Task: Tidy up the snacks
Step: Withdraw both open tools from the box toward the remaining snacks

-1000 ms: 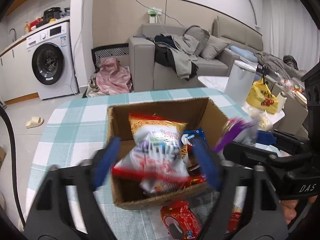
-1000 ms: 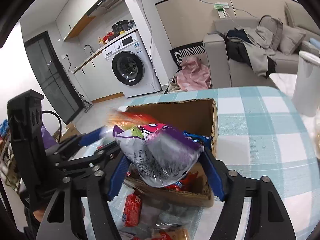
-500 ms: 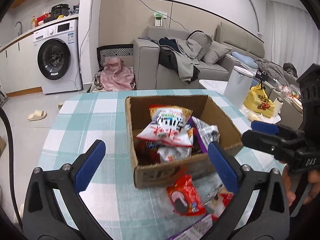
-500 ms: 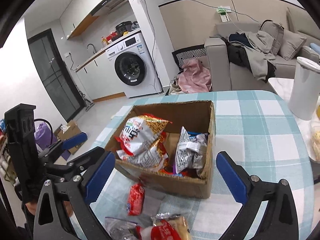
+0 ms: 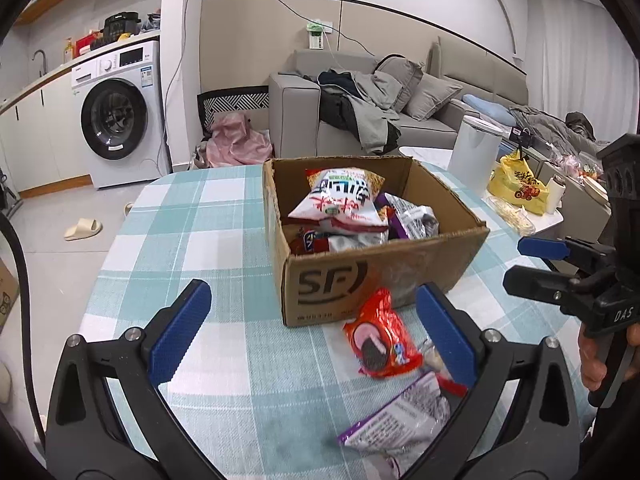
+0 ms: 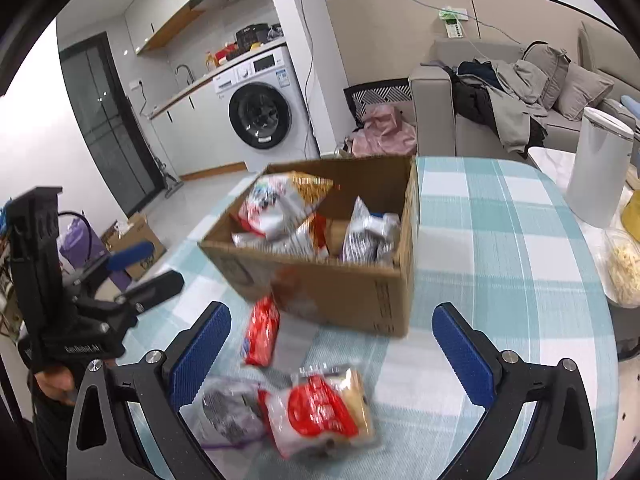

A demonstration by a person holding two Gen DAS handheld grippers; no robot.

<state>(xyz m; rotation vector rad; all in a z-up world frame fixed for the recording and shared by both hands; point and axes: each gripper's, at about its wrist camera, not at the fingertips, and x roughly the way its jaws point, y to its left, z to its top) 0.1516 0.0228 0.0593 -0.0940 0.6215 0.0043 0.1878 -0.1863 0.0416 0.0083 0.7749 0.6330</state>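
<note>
A cardboard box [image 5: 372,280] [image 6: 352,296] stands on the checked table and holds several snack bags, with a white and red chip bag [image 5: 340,200] on top. My left gripper [image 5: 312,332] is open and empty, in front of the box. A red cookie pack [image 5: 380,336] [image 6: 262,332] and a purple and silver bag [image 5: 400,420] lie on the table near it. My right gripper [image 6: 332,352] is open and empty above a red and white snack pack [image 6: 320,412] and a grey bag [image 6: 228,408].
The teal checked tablecloth [image 5: 200,248] covers a round table. A white bin [image 6: 600,168] and a yellow bag [image 5: 516,188] stand to the right. A sofa [image 5: 360,120] and washing machine [image 5: 116,116] are behind.
Both grippers let their snack bags go into the box, opened, and pulled back toward the near side of the table, where loose packs now show.
</note>
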